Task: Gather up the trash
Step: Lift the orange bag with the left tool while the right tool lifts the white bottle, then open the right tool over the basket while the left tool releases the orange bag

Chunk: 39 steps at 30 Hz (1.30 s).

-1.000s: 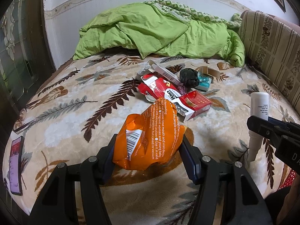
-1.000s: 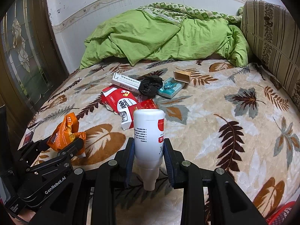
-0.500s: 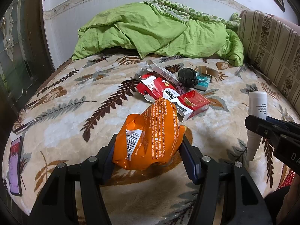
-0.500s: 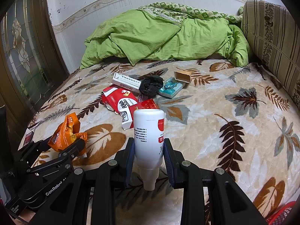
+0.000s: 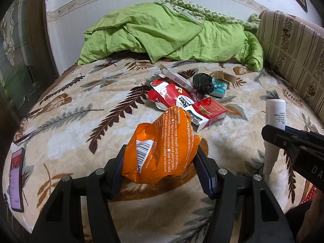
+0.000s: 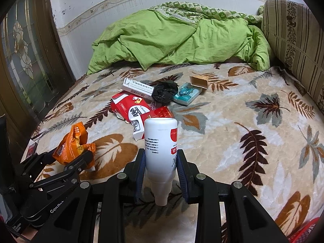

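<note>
My left gripper (image 5: 160, 158) is shut on a crumpled orange wrapper (image 5: 162, 147), held over the near part of the bed; it also shows in the right wrist view (image 6: 74, 143). My right gripper (image 6: 161, 162) is shut on a white bottle (image 6: 161, 147), held upside down with its neck pointing down; the bottle shows at the right of the left wrist view (image 5: 274, 121). More trash lies mid-bed: red and white packs (image 5: 174, 97), a red box (image 5: 210, 111), a long white box (image 6: 137, 87), a black bag (image 6: 164, 92), a teal packet (image 6: 187, 94) and a small cardboard box (image 6: 199, 81).
The bed has a leaf-patterned blanket (image 6: 263, 131). A green quilt (image 6: 172, 38) is heaped at the far end. A striped cushion (image 6: 297, 40) lines the right side. A phone (image 5: 16, 174) lies at the bed's left edge. A red basket (image 6: 303, 232) shows at bottom right.
Both grippers keep their hold. The views have shifted only slightly; the trash pile has not moved.
</note>
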Motion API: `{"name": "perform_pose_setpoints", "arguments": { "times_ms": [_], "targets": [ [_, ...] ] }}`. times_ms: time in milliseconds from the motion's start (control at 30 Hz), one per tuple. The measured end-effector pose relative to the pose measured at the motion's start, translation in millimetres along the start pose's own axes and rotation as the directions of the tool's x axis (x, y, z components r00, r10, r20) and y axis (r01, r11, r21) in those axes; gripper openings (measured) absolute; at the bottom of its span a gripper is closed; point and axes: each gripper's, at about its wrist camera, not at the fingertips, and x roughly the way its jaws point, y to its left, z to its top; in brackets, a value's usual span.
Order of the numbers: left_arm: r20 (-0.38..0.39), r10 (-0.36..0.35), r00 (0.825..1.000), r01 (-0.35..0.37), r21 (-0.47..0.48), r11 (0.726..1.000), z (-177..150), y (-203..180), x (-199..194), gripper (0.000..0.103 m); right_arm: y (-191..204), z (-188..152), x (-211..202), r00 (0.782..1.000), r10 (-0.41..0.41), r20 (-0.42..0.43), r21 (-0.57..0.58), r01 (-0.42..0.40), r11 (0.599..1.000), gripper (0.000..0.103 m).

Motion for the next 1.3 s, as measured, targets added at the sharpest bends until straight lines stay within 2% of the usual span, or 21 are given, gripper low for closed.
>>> {"name": "perform_pose_setpoints", "arguments": {
  "times_ms": [733,1033,1200,1300],
  "targets": [
    [0.006,-0.010,1.000,0.010,0.018,1.000,-1,-6,-1,0.061,-1,1,-7,1.000,0.017,0.017,0.015,-0.017,1.000,0.032],
    [0.040,-0.149,0.988,0.146,0.072,0.987,0,-24,-20,0.061,-23,0,-37,0.995,0.091,0.038,0.140,-0.096,0.985,0.032],
    [0.047,-0.250,0.967,0.242,0.141,0.960,0,-50,-41,0.061,-49,-17,-76,0.993,0.105,0.045,0.212,-0.112,0.971,0.032],
    [0.045,-0.320,0.946,0.307,0.186,0.933,3,-72,-57,0.061,-68,-27,-106,0.995,0.084,0.051,0.235,-0.093,0.968,0.032]
  ]
}}
